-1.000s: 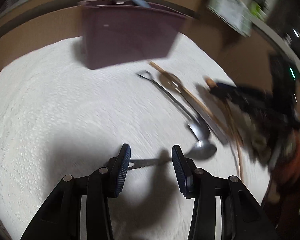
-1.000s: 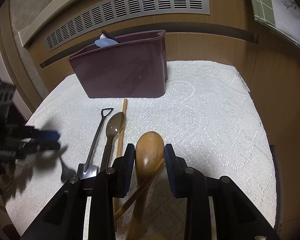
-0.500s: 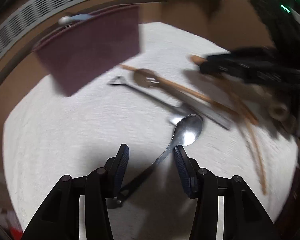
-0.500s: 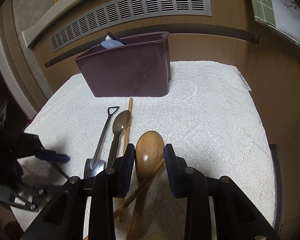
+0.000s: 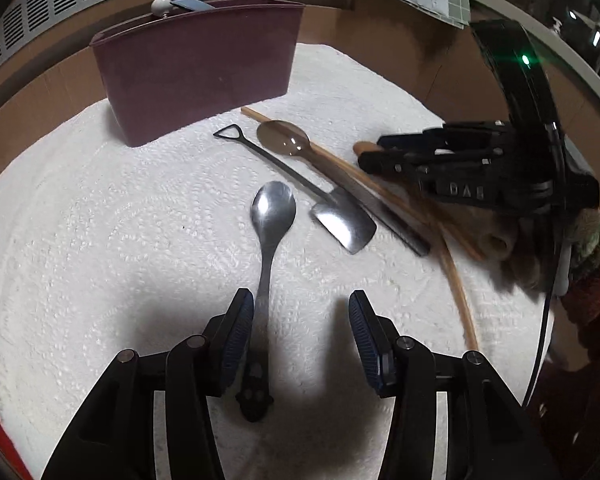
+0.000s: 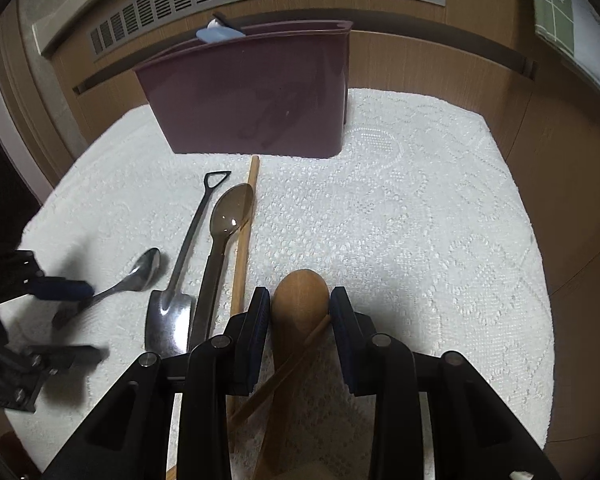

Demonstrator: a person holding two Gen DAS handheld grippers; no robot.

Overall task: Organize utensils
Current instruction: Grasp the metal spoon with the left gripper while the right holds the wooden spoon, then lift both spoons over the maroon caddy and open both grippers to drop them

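My left gripper [image 5: 298, 334] gapes wide around the steel spoon's [image 5: 271, 216] handle; my right gripper [image 6: 300, 314], opening, flanks the wooden spoon [image 6: 300, 300]; bare cloth [image 6: 440, 240] rightward.

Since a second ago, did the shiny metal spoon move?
Yes. The metal spoon slid out left of the shovel spoon; earlier only its bowl showed there.

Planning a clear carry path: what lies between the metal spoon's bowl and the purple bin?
Only bare white cloth between metal spoon and purple bin, per the left wrist view.
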